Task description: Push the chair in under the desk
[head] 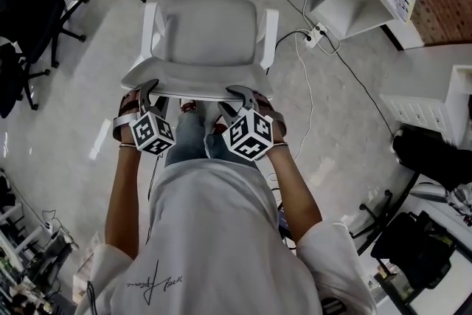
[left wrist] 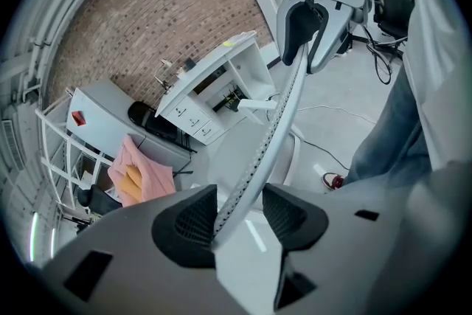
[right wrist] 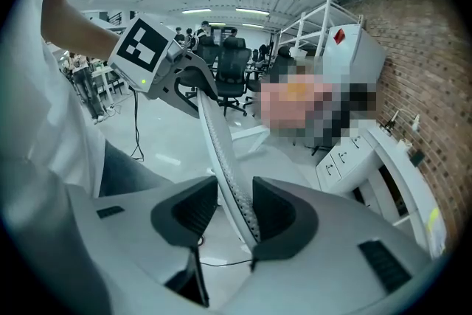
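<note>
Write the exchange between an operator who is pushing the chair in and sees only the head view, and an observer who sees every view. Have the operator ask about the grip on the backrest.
Operator: Is the left gripper clamped on the backrest?
Observer: No. In the left gripper view, the left gripper only straddles the top edge of the backrest. The edge rests against one pad, with a clear gap to the other.
Operator: And the right gripper?
Observer: The right gripper straddles the same edge in its own view. Its jaws are apart and the edge lies against one pad only.
</note>
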Demonstrator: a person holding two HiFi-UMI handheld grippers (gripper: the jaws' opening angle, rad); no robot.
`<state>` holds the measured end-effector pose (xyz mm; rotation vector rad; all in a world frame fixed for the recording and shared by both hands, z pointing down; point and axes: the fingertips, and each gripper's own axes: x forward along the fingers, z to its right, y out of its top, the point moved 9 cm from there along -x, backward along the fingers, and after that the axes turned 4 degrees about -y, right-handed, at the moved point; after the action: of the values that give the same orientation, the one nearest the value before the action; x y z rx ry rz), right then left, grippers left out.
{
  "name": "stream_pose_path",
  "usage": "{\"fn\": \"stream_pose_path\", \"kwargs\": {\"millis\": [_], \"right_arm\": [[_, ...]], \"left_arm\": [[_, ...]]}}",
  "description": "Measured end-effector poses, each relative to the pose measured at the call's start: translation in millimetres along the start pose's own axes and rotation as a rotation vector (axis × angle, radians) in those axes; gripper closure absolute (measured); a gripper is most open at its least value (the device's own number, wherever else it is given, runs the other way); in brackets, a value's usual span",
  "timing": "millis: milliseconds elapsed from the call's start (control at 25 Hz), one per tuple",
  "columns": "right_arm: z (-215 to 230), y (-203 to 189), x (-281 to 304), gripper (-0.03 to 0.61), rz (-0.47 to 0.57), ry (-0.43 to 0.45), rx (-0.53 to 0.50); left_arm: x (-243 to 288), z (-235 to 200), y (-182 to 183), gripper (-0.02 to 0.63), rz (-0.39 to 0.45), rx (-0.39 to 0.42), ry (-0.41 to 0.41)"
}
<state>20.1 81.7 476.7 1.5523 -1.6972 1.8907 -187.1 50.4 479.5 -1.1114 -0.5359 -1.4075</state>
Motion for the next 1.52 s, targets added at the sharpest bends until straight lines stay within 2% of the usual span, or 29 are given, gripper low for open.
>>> {"fn": "stream_pose_path", "kwargs": {"millis": [800,1520], "right_arm": [[47.2,0.8,13.1,0.411,-0.012,-0.066,0.045],[86.1,9.0,31.0,0.411,-0.028,-0.188,0.118]], "left_arm": [[36.2,-43.0,33.6,0.425,0.031,0.069,-0.007],[75.8,-98.8,61.1,0.424,0.114,0.192,-0.032]]}}
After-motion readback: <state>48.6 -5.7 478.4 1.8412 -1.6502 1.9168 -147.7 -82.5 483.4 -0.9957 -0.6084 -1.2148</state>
